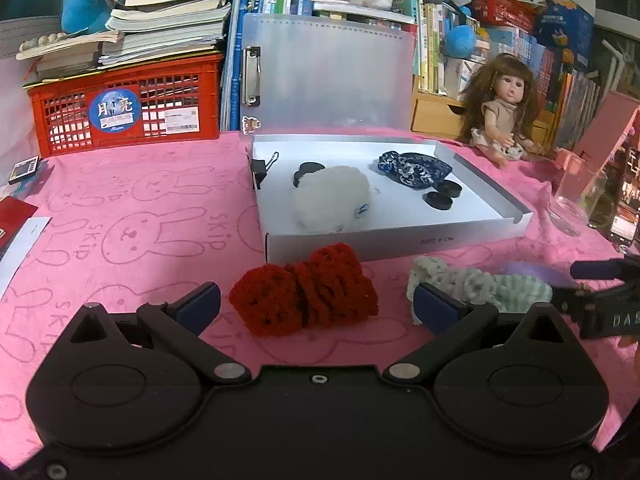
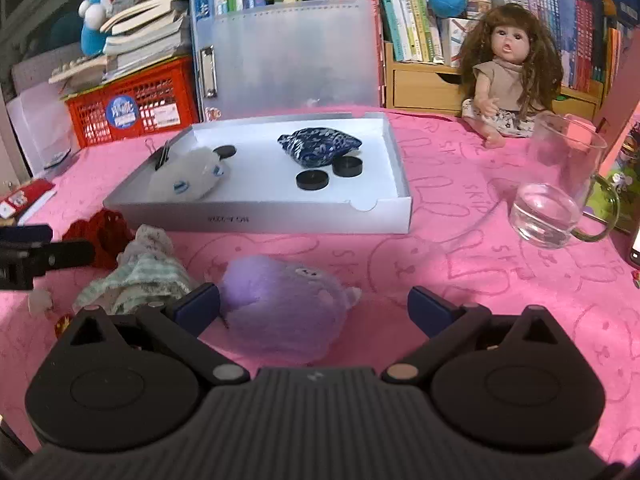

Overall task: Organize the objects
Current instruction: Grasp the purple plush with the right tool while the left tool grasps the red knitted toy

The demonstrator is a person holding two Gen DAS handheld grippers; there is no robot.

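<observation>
1. The left gripper (image 1: 317, 305) hangs low over the pink tablecloth (image 1: 132, 216), its jaws spread wide and pointed toward the white tray (image 1: 400, 236); a red crocheted piece (image 1: 304, 294) lies on the cloth between and just ahead of the blue fingertips (image 1: 200, 306), touching neither.

2. The right gripper (image 2: 314, 305) sits level with the table, jaws likewise apart, a purple plush toy (image 2: 280, 308) lying between them; the left pad appears to brush the plush, though the angle leaves contact uncertain.

3. A pale green and white crocheted piece (image 2: 140, 276) rests on the cloth between the red one and the purple plush, just beside the left gripper's right fingertip in the left wrist view.

4. Each tool shows at the edge of the other's camera, placing the two close together side by side in front of the tray.

5. Inside the tray lie a white plush (image 1: 332, 200), a blue patterned pouch (image 1: 412, 170), three black discs, including two (image 1: 440, 200) near the pouch, and a binder clip (image 1: 260, 172) on the left wall.

6. A doll (image 2: 508, 76) sits behind the tray to the right, and a glass mug (image 2: 556, 192) stands on the cloth near it.
</observation>
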